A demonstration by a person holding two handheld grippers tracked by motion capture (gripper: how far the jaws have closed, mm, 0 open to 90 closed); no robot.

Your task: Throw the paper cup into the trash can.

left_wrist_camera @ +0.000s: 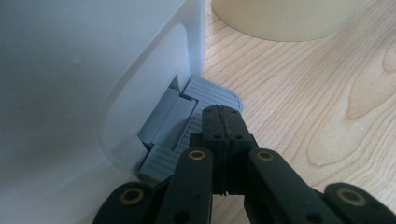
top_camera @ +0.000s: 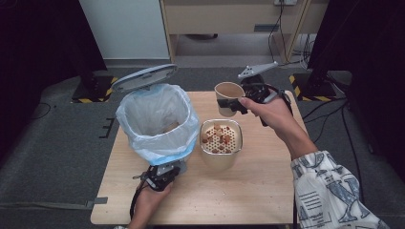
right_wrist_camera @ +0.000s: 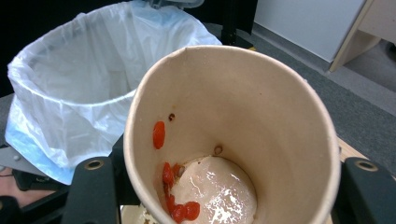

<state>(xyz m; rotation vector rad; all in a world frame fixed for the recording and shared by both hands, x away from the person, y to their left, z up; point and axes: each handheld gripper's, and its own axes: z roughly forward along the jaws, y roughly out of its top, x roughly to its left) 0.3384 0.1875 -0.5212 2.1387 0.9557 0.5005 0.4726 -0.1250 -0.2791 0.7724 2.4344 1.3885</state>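
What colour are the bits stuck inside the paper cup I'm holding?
Red-orange bits cling to the paper cup wall and bottom; clearest in the right gripper view.

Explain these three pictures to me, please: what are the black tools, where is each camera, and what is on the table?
A person sits at a wooden table and holds a two-jaw tool in each hand. The high view looks down from above. The other two cameras ride on the tools and look along their jaws. The right hand-held gripper is shut on a paper cup, which has a little liquid and red bits at its bottom. The left hand-held gripper is shut, with its tips on the grey pedal of a pedal bin; the bin's lid is up and a plastic bag lines it. Beside the bin stands a container with a strainer holding food scraps.
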